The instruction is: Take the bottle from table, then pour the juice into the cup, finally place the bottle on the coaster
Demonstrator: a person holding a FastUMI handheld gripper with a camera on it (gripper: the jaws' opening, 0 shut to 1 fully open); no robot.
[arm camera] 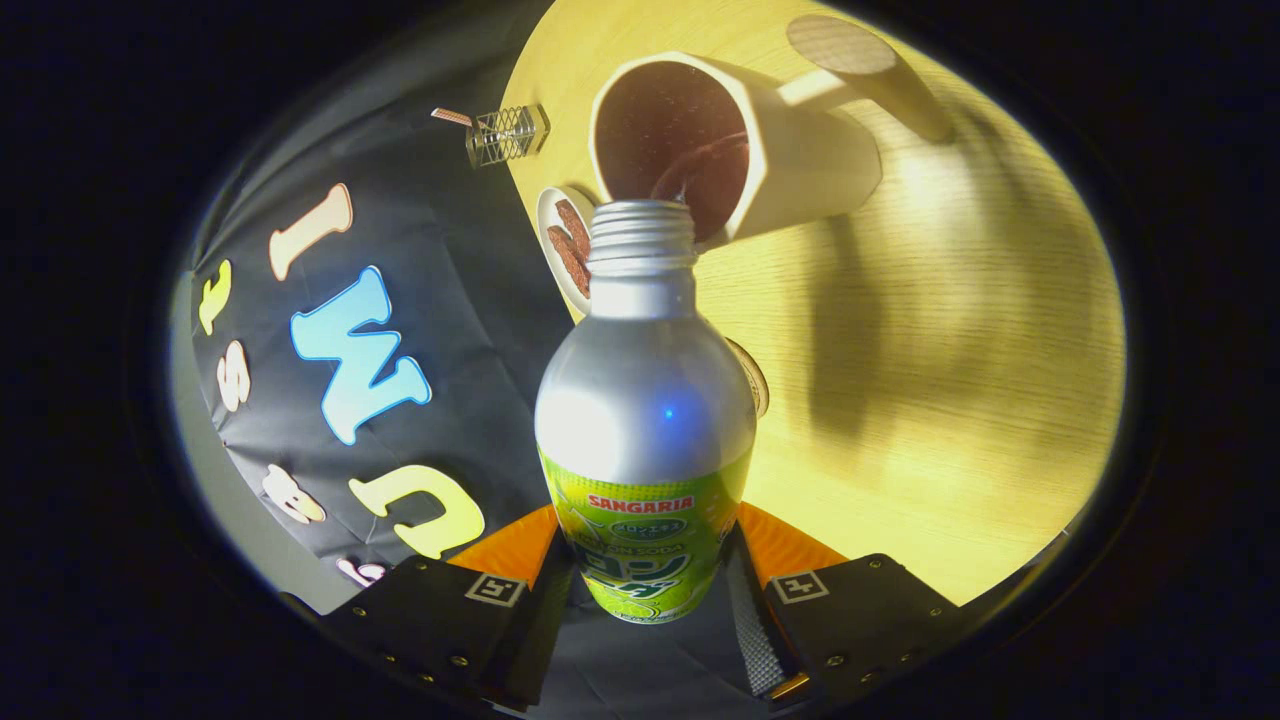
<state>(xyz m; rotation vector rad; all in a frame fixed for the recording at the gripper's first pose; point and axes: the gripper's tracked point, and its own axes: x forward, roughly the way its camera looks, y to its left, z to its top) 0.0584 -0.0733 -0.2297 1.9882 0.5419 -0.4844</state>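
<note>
**Bottle Tipping Over the Cup's Mouth, Held Fast Between Two Fingers**

The gripper (645, 590) is clamping the bottle (645, 420) low on its labelled body, one finger pressing in from each side, so the jaws are closed on it and not spread. The bottle, silver metal above a green and yellow label, is reaching forward from between the fingers with its threaded, uncapped neck pointing at the cup (735, 150). The whole scene is appearing rolled to one side in the gripper view, with the wooden table (950, 380) running up the far side of the bottle and the booth's dark cloth wall on the other.

The cup, pale with a dark inside and a wooden handle sticking out from its wall, is sitting on the table just beyond the neck; the bottle's mouth is lying at the cup's rim. Whether any juice is running cannot be told. A small white dish (562, 245) holding brown pieces is peeking out beside the neck, near the table's edge. A round coaster (757, 375) is showing partly behind the bottle's shoulder, lying flat on the table. Farther off, a small wire holder (507, 133) is standing at the table's edge.
</note>
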